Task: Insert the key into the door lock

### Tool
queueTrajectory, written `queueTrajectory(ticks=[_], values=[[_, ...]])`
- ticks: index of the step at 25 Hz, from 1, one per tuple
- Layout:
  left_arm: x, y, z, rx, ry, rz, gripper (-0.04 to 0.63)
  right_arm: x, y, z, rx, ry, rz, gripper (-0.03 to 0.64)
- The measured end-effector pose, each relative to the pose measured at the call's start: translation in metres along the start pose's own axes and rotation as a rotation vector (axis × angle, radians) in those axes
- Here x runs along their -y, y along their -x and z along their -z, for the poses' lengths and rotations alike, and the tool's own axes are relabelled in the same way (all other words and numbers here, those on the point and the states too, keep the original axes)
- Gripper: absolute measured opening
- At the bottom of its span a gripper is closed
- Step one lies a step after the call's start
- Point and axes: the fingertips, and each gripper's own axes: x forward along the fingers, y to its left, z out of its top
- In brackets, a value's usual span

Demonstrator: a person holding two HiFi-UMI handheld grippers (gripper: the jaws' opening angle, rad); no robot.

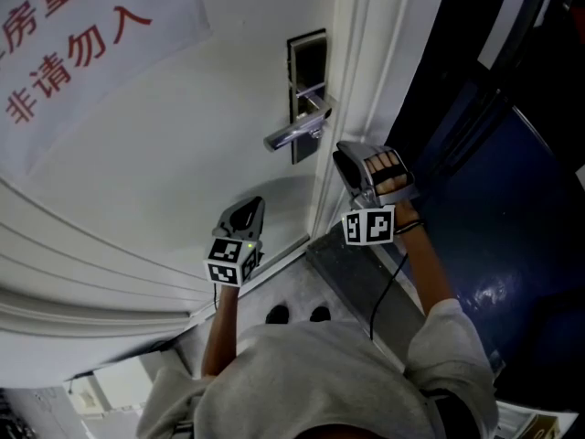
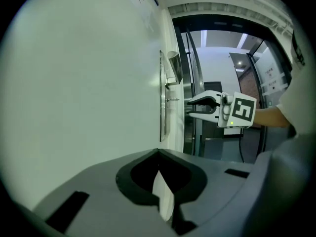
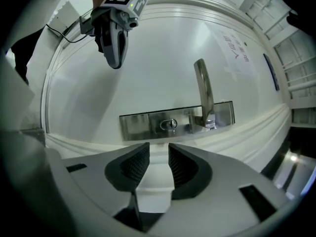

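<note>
The steel lock plate (image 3: 143,124) sits on the white door (image 1: 183,154), with its lever handle (image 3: 202,88) beside it. A small key (image 3: 169,125) sticks out of the keyhole and shows as a thin stub (image 2: 173,99) in the left gripper view. My right gripper (image 3: 154,154) faces the plate a short way off, open, with nothing between its ribbed pads (image 3: 131,164). It hangs just right of the handle (image 1: 292,133) in the head view. My left gripper (image 1: 247,210) hovers lower left by the door, jaws together and empty.
A sheet with red characters (image 1: 73,44) is stuck on the door at upper left. The door frame (image 1: 356,62) runs beside the lock, with a dark opening (image 1: 494,199) to its right. The person's shoes (image 1: 292,315) stand by the threshold.
</note>
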Motion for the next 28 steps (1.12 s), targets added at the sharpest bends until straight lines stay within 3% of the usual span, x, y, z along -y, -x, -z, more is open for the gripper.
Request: queueTrajectory(ticks=[3, 12, 18, 22, 25, 28], values=[[0.004, -0.005, 0.0, -0.002, 0.0, 0.016, 0.017, -0.005, 0.012, 0.004, -0.008, -0.01, 0.015, 0.043], [0.01, -0.014, 0.002, -0.01, -0.001, 0.047, 0.017, -0.015, 0.022, 0.007, -0.026, -0.112, -0.006, 0.023], [0.016, -0.025, -0.003, -0.001, -0.008, 0.088, 0.017, -0.02, 0.034, 0.016, -0.089, -0.388, 0.015, 0.025], [0.026, -0.035, -0.006, 0.002, -0.014, 0.125, 0.017, -0.025, 0.052, 0.03, -0.133, -0.649, 0.031, 0.025], [0.036, -0.045, -0.007, 0.003, -0.018, 0.161, 0.017, -0.025, 0.07, 0.044, -0.156, -0.861, 0.071, 0.025], [0.048, -0.054, -0.007, 0.0, -0.024, 0.201, 0.017, -0.03, 0.089, 0.063, -0.205, -0.981, 0.126, 0.023]])
